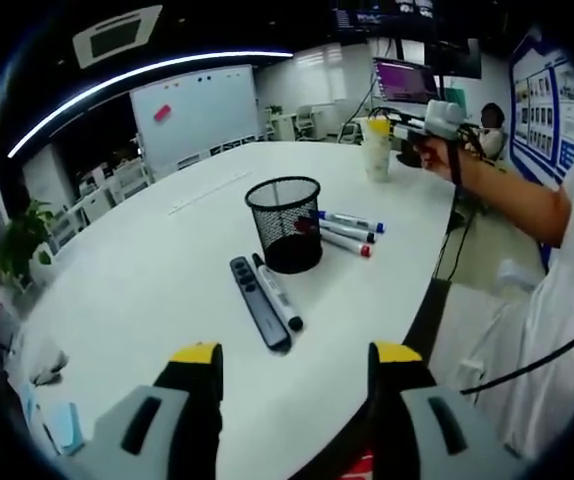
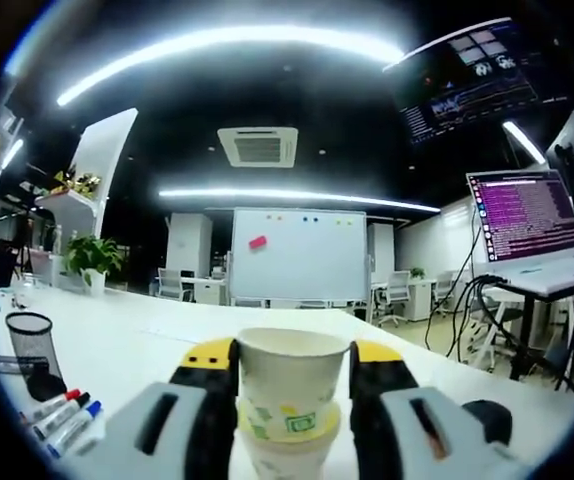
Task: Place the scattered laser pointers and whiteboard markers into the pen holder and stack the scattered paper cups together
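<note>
The white tabletop (image 1: pixel 167 270) is carrying the black mesh pen holder (image 1: pixel 285 222), with three markers (image 1: pixel 347 232) lying just behind it and a remote-like laser pointer (image 1: pixel 259 302) beside a fourth marker (image 1: pixel 278 292) in front. The cup-stacking step seems in hand: the right claw (image 2: pixel 292 385) is clamping the upper paper cup (image 2: pixel 291 375), nested on another. The left claw (image 1: pixel 295 365) is hovering, jaws apart, holding nothing. Next likely calls for letting the cup go, then gathering markers.
</note>
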